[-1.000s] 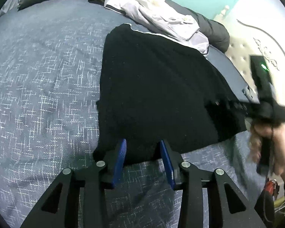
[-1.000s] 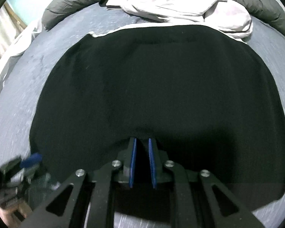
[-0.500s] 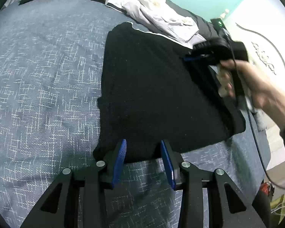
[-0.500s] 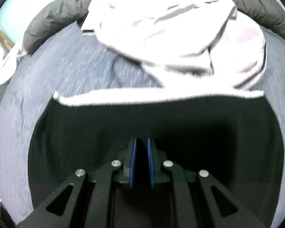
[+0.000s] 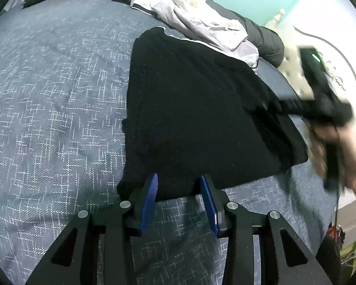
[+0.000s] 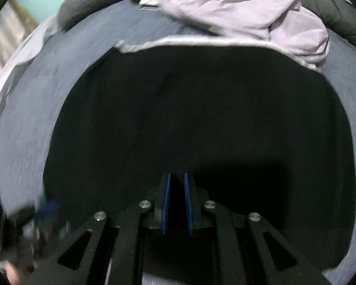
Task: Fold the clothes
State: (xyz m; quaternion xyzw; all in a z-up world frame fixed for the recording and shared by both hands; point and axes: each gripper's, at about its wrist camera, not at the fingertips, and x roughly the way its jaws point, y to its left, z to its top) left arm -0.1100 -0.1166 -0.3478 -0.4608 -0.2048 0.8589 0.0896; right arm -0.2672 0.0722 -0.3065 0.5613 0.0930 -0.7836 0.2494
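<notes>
From the left wrist camera, the black garment [image 5: 201,114] lies spread flat on the blue-grey bedspread [image 5: 54,99], already folded into a long shape. The left gripper [image 5: 178,197] sits low at the near edge of the garment. Its blue pads stand part way open, one on each side of the hem. They do not look like they are pinching the cloth, so it holds nothing. What could go wrong: if the pads close too high, they may grab only the top layer, and the fold would slide apart when lifted. They could also catch the bedspread under the hem and pull it up too. The right gripper [image 5: 273,105] reaches in from the right side, over the far edge of the garment, with a blurry hand [image 5: 344,152] around its handle. A heap of pale clothes [image 5: 197,21] lies just beyond the garment and touches its far end. A big lift could drag that heap along.

From the right wrist camera, the right gripper [image 6: 176,204] points steeply down at the black garment [image 6: 197,118], which fills most of the view. Its pads are nearly together, with only a thin gap. The gap is dark, and I cannot tell if any cloth is in it. The picture is smeared, so this hand seems to be moving fast. A fast hand could bump the cloth and wrinkle the neat fold. The pale clothes [image 6: 244,16] lie at the top, and the left gripper [image 6: 40,216] is a blur at the lower left.
</notes>
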